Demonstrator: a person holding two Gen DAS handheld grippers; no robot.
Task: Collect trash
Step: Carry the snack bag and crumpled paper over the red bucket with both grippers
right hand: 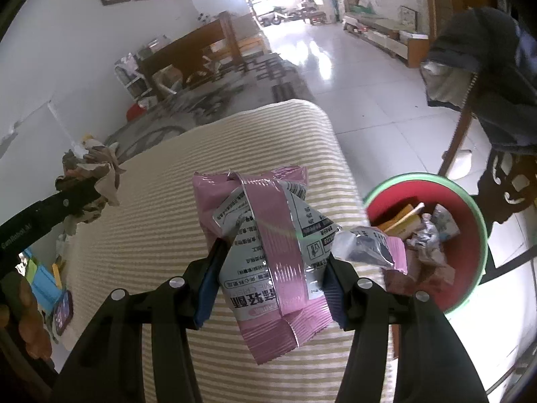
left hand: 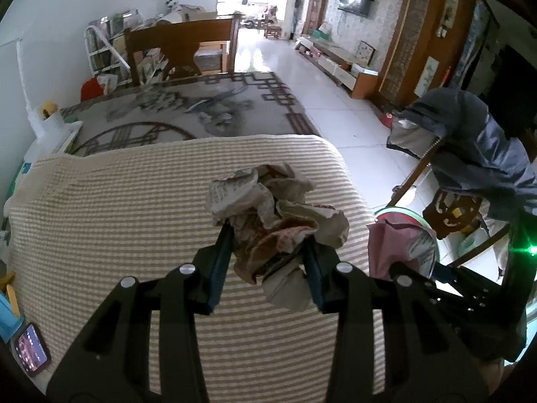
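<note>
With both pairs of fingers clamped on trash, the left gripper point(left hand: 268, 255) holding crumpled paper point(left hand: 275, 215) and the right gripper point(right hand: 272, 268) a pink wrapper point(right hand: 265, 255), the carry to the red bin point(right hand: 470, 245) off the table's point(right hand: 167, 235) right edge looks next.

One crumpled paper wad point(left hand: 275, 221) and one pink snack wrapper point(right hand: 265, 248). One bin point(right hand: 476, 221), holding perhaps four scraps.

A striped cloth point(left hand: 117, 208) is spread over the surface, with a patterned rug point(left hand: 201, 110) beyond. A dark jacket point(left hand: 476, 141) is draped, seemingly over a chair, and a phone point(left hand: 32, 357) lies at the lower left.
</note>
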